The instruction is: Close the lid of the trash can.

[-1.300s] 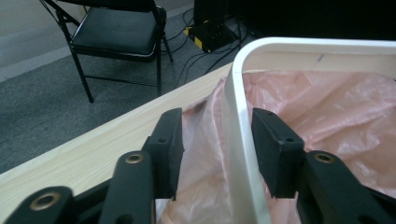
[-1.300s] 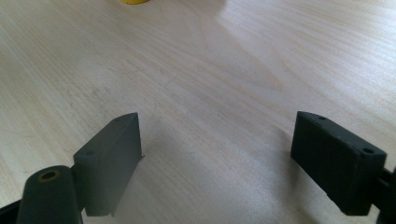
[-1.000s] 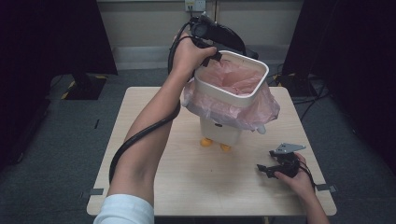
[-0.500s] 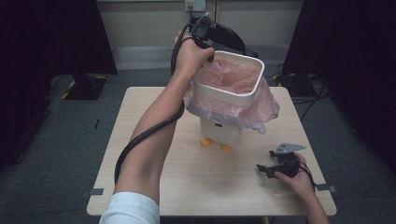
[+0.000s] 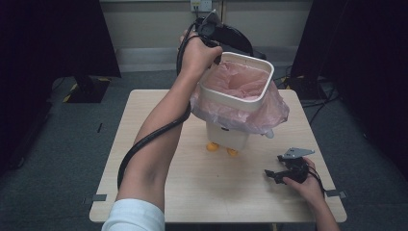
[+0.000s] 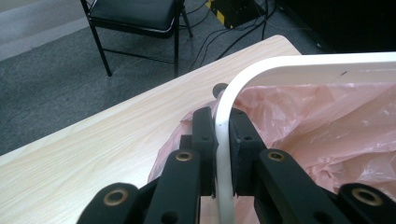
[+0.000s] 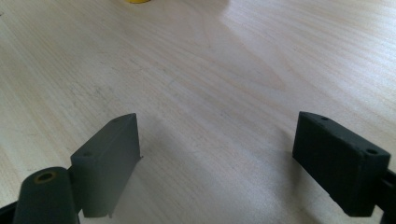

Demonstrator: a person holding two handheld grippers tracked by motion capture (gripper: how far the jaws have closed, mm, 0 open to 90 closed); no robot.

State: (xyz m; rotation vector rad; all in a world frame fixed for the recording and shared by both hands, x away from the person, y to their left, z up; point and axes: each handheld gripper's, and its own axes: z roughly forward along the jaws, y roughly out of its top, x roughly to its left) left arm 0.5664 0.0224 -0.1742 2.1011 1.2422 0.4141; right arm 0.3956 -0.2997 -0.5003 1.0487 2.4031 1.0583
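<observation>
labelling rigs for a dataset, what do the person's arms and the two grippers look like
Both grippers are black: the left gripper has blocky jaws and brass-ringed pivot holes, with a thick black cable trailing along the forearm. The right gripper carries a grey three-cornered plate. A white sleeve covers the left upper arm.

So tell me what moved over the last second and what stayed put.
The left claw, clamped on the white plastic rim ring, has lifted it higher off the white bin with orange feet, pulling the pink plastic liner bag up with it. The right claw stayed open, resting on the light wooden table.
</observation>
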